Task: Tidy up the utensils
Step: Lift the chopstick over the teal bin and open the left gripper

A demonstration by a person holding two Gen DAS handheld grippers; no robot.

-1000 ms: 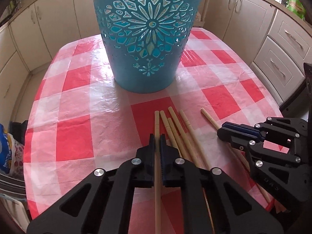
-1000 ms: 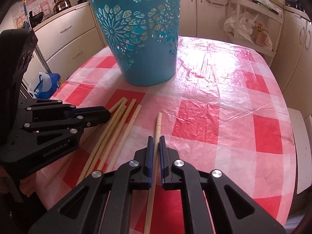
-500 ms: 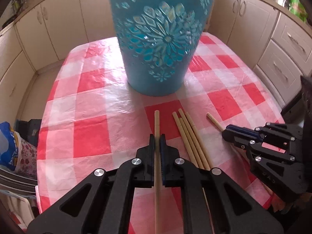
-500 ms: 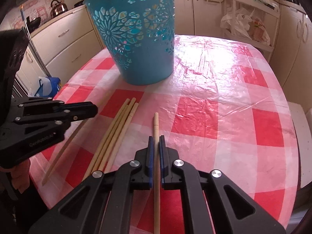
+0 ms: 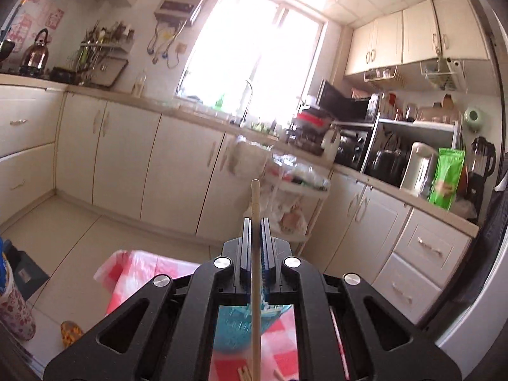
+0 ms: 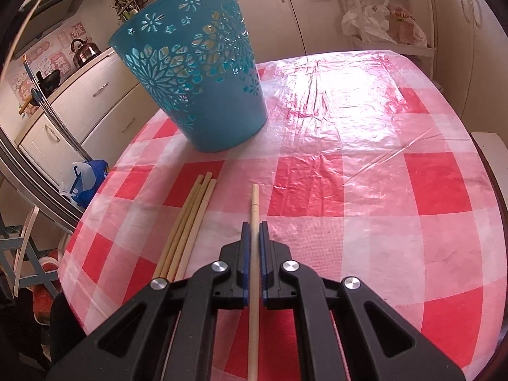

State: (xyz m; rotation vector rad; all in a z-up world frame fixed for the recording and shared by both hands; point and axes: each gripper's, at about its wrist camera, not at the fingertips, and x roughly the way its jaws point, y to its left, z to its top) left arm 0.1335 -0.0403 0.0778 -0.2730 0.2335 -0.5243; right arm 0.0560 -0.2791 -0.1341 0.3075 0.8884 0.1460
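You hold one chopstick in each hand, and as far as the views show, none has gone into the teal basket (image 6: 197, 73) yet; its inside is hidden, so you cannot be sure of that. Your left gripper (image 5: 255, 238) is clamped narrow on a chopstick (image 5: 255, 209) and carries it high, pointing out across the kitchen, with the basket's rim (image 5: 244, 312) showing just below the jaws at six o'clock. Judging from that, this stick is about ready to be tipped down and dropped in.

Your right gripper (image 6: 254, 241) is likewise pinched shut on a second chopstick (image 6: 254, 203), low over the checked tablecloth (image 6: 374, 190), with the basket at about eleven o'clock from the tips and well apart from them. That stick has yet to make the trip.

What is left: a bundle of loose chopsticks (image 6: 187, 222) lies on the cloth just beside the right gripper, at about nine to ten o'clock, side by side and touching. Each will need its own pick.

Nothing stands between either stick and the basket's mouth. The things to mind are the tall rim, which a low approach could knock, and the glossy plastic cloth, on which the basket may slide. Cabinets (image 5: 177, 171) and a cluttered counter (image 5: 381, 158) ring the table, well clear.
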